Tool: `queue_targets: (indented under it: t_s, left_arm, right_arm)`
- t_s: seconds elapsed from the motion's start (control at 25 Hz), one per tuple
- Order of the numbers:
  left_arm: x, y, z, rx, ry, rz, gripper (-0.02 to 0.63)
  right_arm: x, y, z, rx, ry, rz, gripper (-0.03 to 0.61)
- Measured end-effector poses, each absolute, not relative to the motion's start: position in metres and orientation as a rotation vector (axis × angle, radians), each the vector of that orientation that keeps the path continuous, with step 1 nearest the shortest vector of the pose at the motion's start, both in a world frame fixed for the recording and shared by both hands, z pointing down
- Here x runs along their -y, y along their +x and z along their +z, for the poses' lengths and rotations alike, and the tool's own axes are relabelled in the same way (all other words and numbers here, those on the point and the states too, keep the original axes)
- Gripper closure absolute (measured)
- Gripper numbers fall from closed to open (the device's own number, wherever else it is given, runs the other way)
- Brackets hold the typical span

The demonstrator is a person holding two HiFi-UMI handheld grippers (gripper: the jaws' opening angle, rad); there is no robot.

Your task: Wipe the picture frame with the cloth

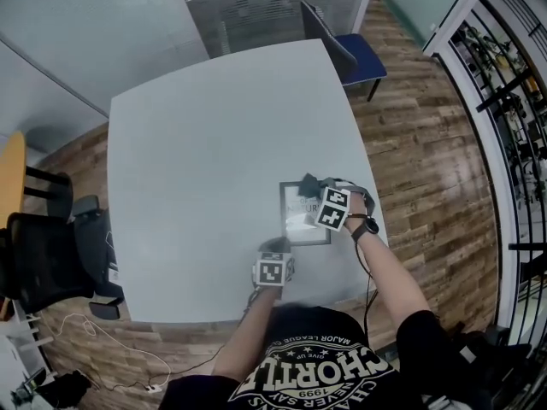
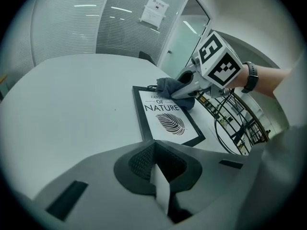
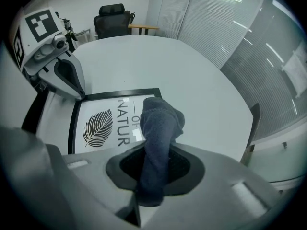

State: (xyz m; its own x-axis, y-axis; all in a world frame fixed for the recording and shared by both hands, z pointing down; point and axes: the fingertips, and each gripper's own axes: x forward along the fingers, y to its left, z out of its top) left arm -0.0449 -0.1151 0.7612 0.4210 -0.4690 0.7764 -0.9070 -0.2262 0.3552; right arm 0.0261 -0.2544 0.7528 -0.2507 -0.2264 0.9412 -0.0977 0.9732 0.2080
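**Cloth on Frame: Both Grippers at the Table**

The picture frame (image 1: 305, 214) lies flat on the white table (image 1: 197, 143), at the lower right of the head view near the table's edge. It has a black border and a leaf print with the word "NATURE".

The right gripper (image 1: 314, 188) has its jaws clamped on a dark grey cloth (image 3: 158, 128). The cloth's free end is bunched up and rests on the upper part of the frame, over part of the lettering.

The left gripper (image 2: 160, 183) has its jaws pressed together with nothing between them. In the head view its tip sits at the frame's lower left corner. In the right gripper view it appears at the upper left, against the black border.

A blue chair (image 1: 355, 54) stands at the table's far side, at the top of the head view. A black office chair (image 1: 43, 254) stands at the left.
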Motion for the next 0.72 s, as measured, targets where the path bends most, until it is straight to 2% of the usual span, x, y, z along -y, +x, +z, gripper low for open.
queue_targets:
  t_s: [0.28, 0.72]
  left_arm:
    - [0.115, -0.047, 0.761, 1.177, 1.849, 0.670, 0.607]
    - [0.115, -0.047, 0.759, 1.162, 1.861, 0.655, 0.607]
  right_arm:
    - [0.252, 0.023, 0.748, 1.859, 0.290, -0.065, 0.505]
    - [0.218, -0.081, 0.736, 1.979, 0.150, -0.152, 0.505]
